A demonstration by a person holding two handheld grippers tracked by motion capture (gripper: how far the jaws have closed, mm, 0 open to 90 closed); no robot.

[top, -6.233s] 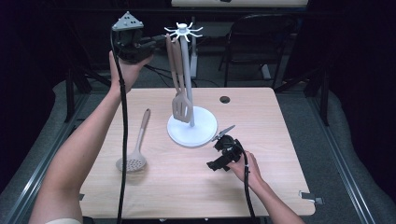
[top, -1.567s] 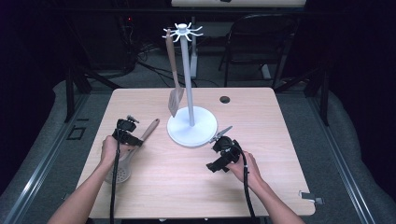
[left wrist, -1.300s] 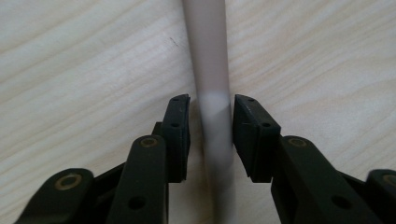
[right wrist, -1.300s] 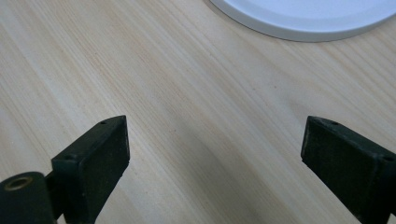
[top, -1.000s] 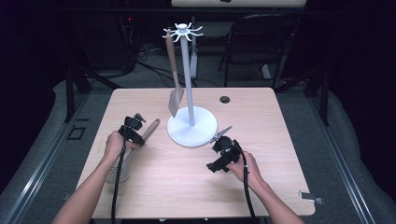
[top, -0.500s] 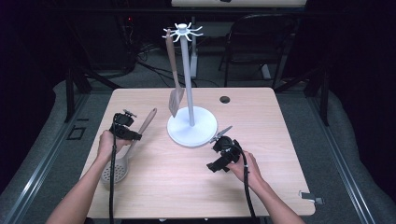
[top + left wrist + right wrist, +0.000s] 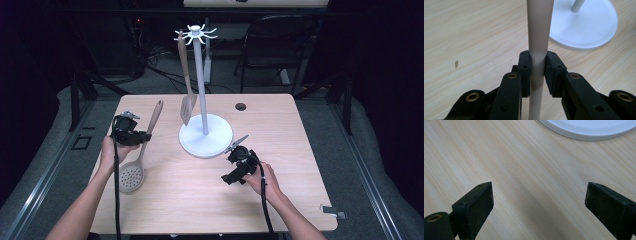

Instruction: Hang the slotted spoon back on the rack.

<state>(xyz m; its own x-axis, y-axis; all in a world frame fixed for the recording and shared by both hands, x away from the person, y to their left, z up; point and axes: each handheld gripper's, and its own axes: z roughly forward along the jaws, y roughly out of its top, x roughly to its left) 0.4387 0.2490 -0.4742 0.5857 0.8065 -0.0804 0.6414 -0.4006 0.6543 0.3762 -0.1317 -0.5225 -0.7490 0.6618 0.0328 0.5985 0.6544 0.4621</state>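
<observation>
Near the right edge, the right gripper [image 7: 235, 162] rests with jaws spread, beside the stand [image 7: 205, 135]. Left of it, the left gripper [image 7: 145, 136] pinches the skimmer [image 7: 136, 160] mid-handle. Lifting steadily should keep its far loop aimed at a free hook [image 7: 212, 31].

A white utensil stand [image 7: 205, 134] rises mid-table [image 7: 200, 200], a beige spatula [image 7: 186, 80] hanging from its hooks. A dark chair [image 7: 280, 45] stands behind the table.
</observation>
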